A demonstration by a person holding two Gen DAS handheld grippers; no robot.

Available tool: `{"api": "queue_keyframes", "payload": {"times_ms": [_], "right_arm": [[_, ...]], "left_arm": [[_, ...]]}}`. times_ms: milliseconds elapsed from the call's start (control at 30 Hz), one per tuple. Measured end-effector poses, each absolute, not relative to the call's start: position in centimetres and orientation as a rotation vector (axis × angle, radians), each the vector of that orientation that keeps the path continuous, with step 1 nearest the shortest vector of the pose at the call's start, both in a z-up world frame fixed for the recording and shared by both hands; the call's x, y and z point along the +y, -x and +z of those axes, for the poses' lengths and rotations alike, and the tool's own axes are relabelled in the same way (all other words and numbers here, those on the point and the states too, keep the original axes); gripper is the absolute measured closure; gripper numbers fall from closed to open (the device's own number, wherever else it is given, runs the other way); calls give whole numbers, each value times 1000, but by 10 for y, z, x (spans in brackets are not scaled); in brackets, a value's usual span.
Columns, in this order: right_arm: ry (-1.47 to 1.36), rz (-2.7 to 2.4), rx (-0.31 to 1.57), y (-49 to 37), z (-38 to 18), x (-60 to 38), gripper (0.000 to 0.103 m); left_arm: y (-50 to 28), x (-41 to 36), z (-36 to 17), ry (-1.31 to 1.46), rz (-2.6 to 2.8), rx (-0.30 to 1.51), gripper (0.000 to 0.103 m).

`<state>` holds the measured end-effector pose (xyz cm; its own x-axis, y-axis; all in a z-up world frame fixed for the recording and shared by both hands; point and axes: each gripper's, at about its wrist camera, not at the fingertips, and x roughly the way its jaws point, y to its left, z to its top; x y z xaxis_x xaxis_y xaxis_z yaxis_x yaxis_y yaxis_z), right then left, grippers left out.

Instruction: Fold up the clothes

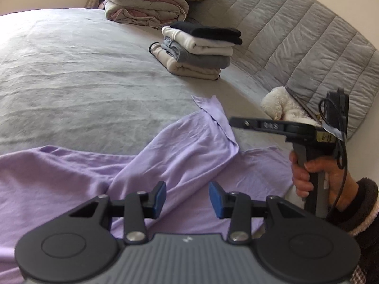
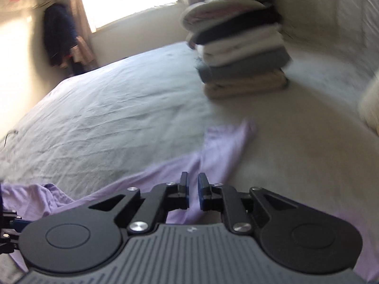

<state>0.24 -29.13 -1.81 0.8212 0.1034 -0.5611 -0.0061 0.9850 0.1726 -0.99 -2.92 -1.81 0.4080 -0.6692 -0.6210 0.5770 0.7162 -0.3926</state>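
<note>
A lilac garment (image 1: 189, 156) lies spread on the grey bed sheet (image 1: 83, 75), with one sleeve folded across its body and the cuff pointing toward the pile. My left gripper (image 1: 187, 198) hovers over the sleeve, open, with nothing between its blue pads. My right gripper (image 2: 193, 189) is above the same lilac garment (image 2: 213, 146); its jaws stand a narrow gap apart and no cloth is pinched. Seen from the left wrist, the right gripper (image 1: 233, 121) is held by a hand (image 1: 315, 177) just above the sleeve's edge. The right wrist view is blurred.
A stack of folded clothes (image 1: 199, 49) sits on the bed by the grey quilted headboard (image 1: 296, 35). A folded quilt (image 1: 144, 2) lies behind it. A white plush toy (image 1: 281, 106) rests against the headboard. Dark clothing (image 2: 59, 35) hangs beside the window.
</note>
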Motion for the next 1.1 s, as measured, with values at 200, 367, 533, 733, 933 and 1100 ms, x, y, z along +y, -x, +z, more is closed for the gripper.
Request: {"api": "queue_keyframes", "payload": {"times_ms": [200,367,533,733,933,1100], "right_arm": [[-61,42,602,-34,-34,-285,69],[20,-30,605,-41,-48,-291,93],[-115,-109,578,-33,-38,-322,101],[-305,-172,559,-8,-23,-361,103],[-356,-206,581,19,-19,-387,103],[-440,-144,588,20,-21,-396,89]], "left_arm": [[1,-63,-32,84,-786,869,62],[-3,-88,-38,17,-795,847,63],[1,-102,-36,-51,-773,805,84],[13,-107,-29,-70,-778,783,102],[18,-112,-24,-91,-839,818,102],[9,-122,-21,-74,-911,869,94]]}}
